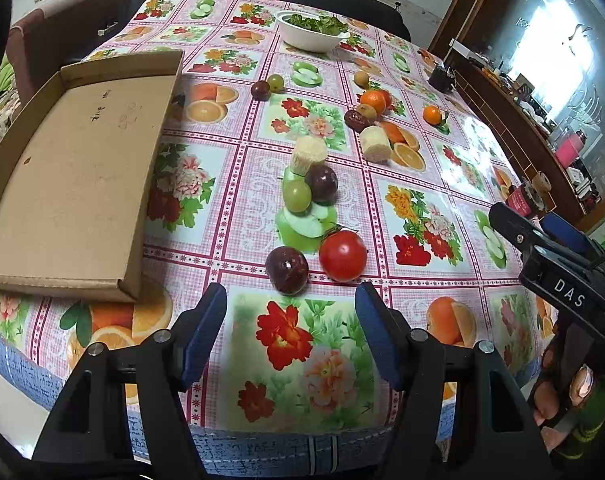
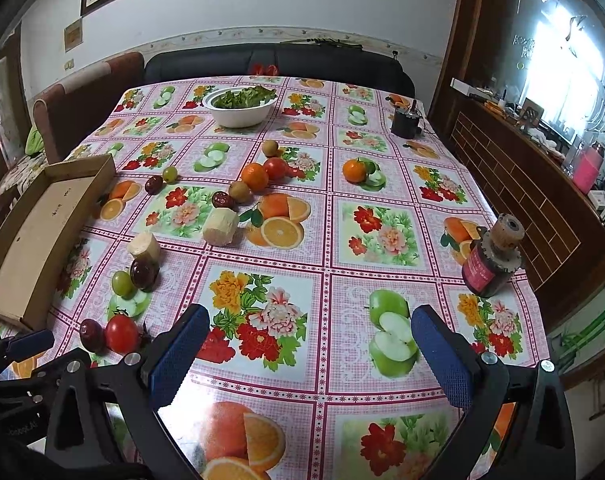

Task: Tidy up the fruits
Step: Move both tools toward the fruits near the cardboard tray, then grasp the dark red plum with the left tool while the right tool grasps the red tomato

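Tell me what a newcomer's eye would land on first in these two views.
The loud fruit-and-flower tablecloth dominates, with real fruit scattered over its left half; the red tomato beside a dark purple fruit lies just ahead of the open left gripper. An empty cardboard tray sits at the table's left edge, and a white bowl of greens stands at the far end.

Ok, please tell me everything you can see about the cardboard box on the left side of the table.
The cardboard box is a shallow, open tray of plain brown cardboard with low folded walls. Its inside holds nothing; only faint dark scribbles and a small spot mark the floor. It lies flat on the flowered tablecloth, at the table's left edge, its long side running away from the camera. No fruit touches it, and neither tool does. In the right wrist view the cardboard box shows the same bare inside.
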Demonstrator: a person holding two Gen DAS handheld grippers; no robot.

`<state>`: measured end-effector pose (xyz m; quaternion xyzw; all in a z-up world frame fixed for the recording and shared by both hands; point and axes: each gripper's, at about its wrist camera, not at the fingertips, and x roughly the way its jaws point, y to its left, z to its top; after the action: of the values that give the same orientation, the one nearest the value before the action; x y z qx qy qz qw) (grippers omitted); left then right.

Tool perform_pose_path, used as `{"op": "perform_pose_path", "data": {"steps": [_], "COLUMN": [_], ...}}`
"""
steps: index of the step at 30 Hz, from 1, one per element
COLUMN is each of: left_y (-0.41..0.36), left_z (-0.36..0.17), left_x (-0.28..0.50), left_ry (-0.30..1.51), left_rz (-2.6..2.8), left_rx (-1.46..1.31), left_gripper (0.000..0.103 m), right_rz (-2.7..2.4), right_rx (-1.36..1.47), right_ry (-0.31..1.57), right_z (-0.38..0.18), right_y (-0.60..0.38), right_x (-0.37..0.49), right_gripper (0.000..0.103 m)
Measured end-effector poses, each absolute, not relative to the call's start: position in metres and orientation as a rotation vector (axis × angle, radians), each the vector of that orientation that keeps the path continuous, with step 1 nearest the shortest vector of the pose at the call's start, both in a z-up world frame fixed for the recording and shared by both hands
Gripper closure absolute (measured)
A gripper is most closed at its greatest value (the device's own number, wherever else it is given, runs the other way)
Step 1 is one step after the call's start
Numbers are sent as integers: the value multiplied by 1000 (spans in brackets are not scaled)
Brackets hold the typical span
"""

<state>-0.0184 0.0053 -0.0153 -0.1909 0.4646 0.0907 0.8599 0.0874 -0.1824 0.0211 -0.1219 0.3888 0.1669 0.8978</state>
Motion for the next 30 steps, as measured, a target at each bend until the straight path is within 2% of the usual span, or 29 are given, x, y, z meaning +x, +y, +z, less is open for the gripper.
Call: {"op": "perform_pose_path", "data": {"steps": [16,24,27,30], "left_y": [11,15,14,12], "left_z": [-20,-26,-28,-30], "left_x": [-20,-29,-27,-23], "left_ry": [973,1019,1044,1049], "left_rz": [203,195,178,170], "left_rx": [-395,-401,-402,-394], "left_gripper": [37,37,37,37], "right_rz": [354,496,601,703], "right_rx": [-257,-172,-129,-104], "right_ry": [802,839,847,873], "right_z": [21,11,6,-1], "right_y": [-181,-187,-185,-176], "right_x": [84,84,82,80], "right_gripper": [1,2,10,26]}}
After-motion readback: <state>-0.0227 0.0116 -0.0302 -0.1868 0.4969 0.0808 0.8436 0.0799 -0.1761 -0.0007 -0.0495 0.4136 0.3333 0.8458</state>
